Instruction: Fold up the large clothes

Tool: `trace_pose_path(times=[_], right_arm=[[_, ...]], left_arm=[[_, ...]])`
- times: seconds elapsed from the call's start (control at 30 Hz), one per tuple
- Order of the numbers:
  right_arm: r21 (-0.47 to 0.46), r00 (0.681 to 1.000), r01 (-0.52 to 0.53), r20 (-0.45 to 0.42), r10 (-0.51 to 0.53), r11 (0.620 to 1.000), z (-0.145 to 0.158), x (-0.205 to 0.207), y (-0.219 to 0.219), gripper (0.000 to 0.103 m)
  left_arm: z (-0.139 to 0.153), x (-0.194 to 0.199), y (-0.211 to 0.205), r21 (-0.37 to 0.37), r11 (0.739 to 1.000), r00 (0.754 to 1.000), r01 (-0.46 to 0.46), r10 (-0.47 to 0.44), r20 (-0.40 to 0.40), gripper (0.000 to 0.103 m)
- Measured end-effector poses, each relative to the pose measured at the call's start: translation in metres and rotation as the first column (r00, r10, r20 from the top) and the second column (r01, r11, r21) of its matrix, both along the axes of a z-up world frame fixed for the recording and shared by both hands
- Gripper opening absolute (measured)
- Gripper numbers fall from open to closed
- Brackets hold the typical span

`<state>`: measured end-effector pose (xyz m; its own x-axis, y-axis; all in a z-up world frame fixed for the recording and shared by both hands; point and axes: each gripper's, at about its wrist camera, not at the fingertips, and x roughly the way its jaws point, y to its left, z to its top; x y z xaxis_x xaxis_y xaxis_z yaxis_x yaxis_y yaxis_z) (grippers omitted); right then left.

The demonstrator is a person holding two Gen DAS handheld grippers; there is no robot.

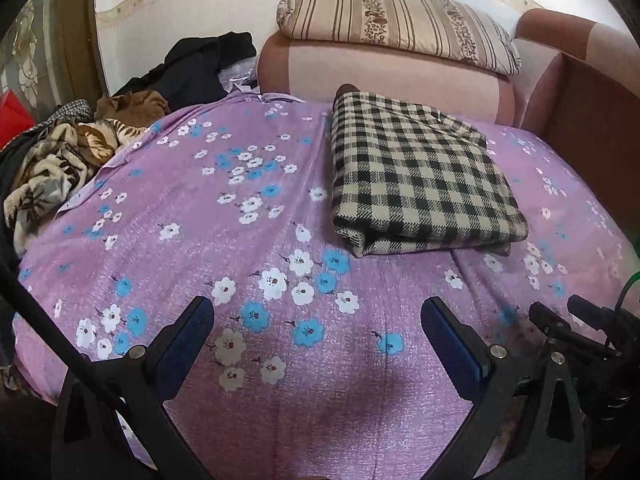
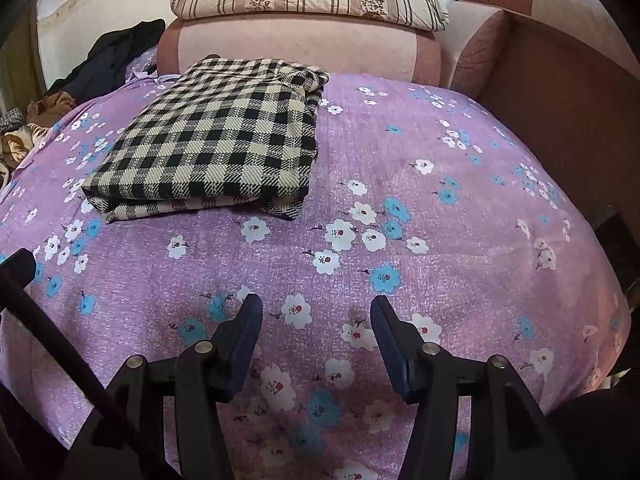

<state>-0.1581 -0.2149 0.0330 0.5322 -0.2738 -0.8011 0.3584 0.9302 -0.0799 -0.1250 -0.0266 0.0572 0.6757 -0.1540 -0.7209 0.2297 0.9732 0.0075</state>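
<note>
Here, the left gripper (image 1: 316, 320) is hovering low over the sheet (image 1: 248, 248), its two blue-padded fingers (image 1: 188, 340) spread wide and gripping nothing. In the left wrist view they are sitting at the bottom of the frame, pointing up toward the middle. The plaid garment (image 1: 416, 176) is lying folded into a thick rectangle on the sheet, right of centre in that view, well ahead of the fingertips and apart from them. At the lower right edge of the same frame, part of the right gripper (image 1: 560, 332) is showing just beside the left one.

In the right wrist view, the right gripper (image 2: 316, 320) is likewise hanging released at the bottom centre, its fingers (image 2: 244, 340) parted somewhat less widely, with only flowered sheet (image 2: 440, 240) between them. The plaid garment (image 2: 216, 144) is resting in the upper left of that frame, well apart from the tips, its stacked folded edges facing the camera.

At the far left a pile of clothes (image 1: 60, 160) is spilling beside the sheet. Across the top, a striped pillow (image 1: 400, 24) is lying on a pink cushion (image 1: 380, 68). No writing or label is showing anywhere.
</note>
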Motion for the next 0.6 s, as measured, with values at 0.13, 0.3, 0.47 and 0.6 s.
trace_pose_path(times=[0.13,0.3,0.47,0.6], right_arm=[[-0.007,1.0,-0.002,-0.008,0.002,1.0,-0.002,0.0014,0.0006,0.061],[-0.016,1.0,-0.003,-0.011,0.003,1.0,-0.0028,0.0026,0.0008,0.061],[-0.018,1.0,-0.006,-0.012,0.005,1.0,-0.0033,0.0031,0.002,0.062],[-0.021,1.0,-0.009,-0.016,0.008,1.0,-0.0039,0.0033,0.0029,0.062]], left_arm=[[-0.0036,0.0011,-0.001,-0.001,1.0,1.0,0.006,-0.006,-0.021,0.103],[-0.0075,0.0042,0.0008,-0.017,1.0,0.998,0.014,-0.015,-0.056,0.103],[-0.0092,0.0055,0.0029,-0.032,0.999,0.997,0.013,-0.016,-0.07,0.103],[-0.0094,0.0047,0.0023,-0.034,0.999,0.997,0.025,-0.027,-0.073,0.103]])
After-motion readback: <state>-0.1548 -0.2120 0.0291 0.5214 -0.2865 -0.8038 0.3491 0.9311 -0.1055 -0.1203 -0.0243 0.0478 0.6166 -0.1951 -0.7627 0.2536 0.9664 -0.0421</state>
